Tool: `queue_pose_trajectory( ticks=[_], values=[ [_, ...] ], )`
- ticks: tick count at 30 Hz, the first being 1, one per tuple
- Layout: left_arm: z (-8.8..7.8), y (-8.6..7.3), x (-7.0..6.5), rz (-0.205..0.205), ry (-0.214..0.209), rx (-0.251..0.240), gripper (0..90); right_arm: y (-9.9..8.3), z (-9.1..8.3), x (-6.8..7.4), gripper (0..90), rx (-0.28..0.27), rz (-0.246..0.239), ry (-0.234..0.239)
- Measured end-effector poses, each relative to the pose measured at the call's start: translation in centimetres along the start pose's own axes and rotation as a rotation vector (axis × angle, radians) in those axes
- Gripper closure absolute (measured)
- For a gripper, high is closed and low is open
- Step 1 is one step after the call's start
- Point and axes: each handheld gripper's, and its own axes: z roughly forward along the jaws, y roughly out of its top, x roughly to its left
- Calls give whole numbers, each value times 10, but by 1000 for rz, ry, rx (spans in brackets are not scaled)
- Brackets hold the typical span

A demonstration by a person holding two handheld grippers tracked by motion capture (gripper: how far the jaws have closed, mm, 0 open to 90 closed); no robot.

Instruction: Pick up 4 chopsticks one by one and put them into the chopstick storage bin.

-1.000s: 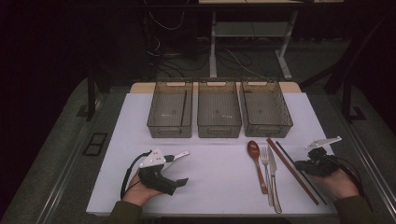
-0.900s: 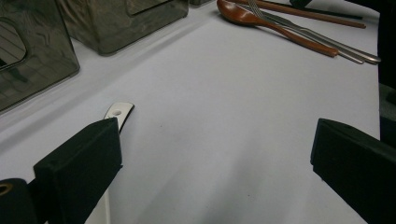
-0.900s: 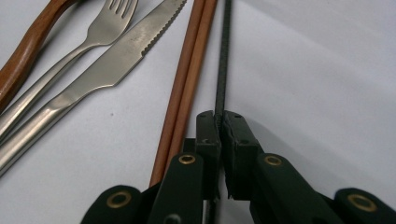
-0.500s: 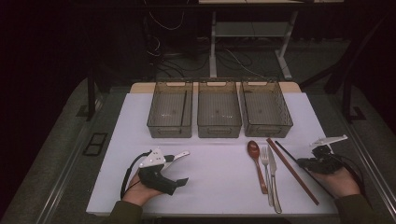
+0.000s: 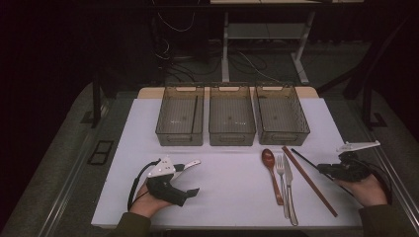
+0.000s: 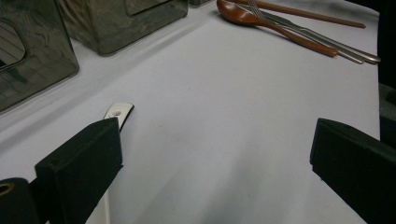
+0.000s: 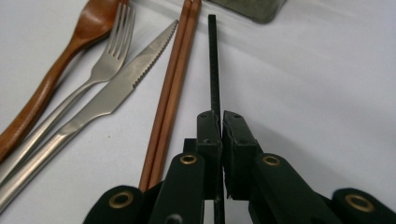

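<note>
My right gripper [image 5: 323, 169] [image 7: 221, 122] rests low at the table's right front, shut on a thin black stick [image 5: 304, 157] [image 7: 213, 60] that points away toward the bins. Just left of the stick lie a pair of brown chopsticks [image 5: 309, 180] [image 7: 175, 88], a steel knife [image 5: 289, 187] [image 7: 116, 93], a fork [image 5: 281, 170] [image 7: 100, 70] and a wooden spoon [image 5: 270, 165] [image 7: 56, 79], side by side. At the left front my left gripper [image 5: 196, 176] [image 6: 215, 140] sits on the white table, open, with bare tabletop between its jaws.
Three smoky clear bins stand in a row at the back: left [image 5: 180, 136], middle [image 5: 232, 137], right [image 5: 284, 136]. The white tabletop [image 5: 227, 173] spreads between the two hands. Dark floor, cables and a desk frame lie beyond the table.
My right gripper has drifted slightly to the right with the black stick in it. The left gripper has stayed put.
</note>
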Motion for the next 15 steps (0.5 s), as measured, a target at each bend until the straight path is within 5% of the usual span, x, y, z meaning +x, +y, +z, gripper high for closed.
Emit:
queue_pose_trajectory(
  ticks=[7,15],
  values=[
    [0,0,0,0,-2,-1,13,1,-10,1,857,-58,-1,50],
    [0,0,0,3,-3,-3,13,8,-12,9,857,-121,-64,124]
  ],
)
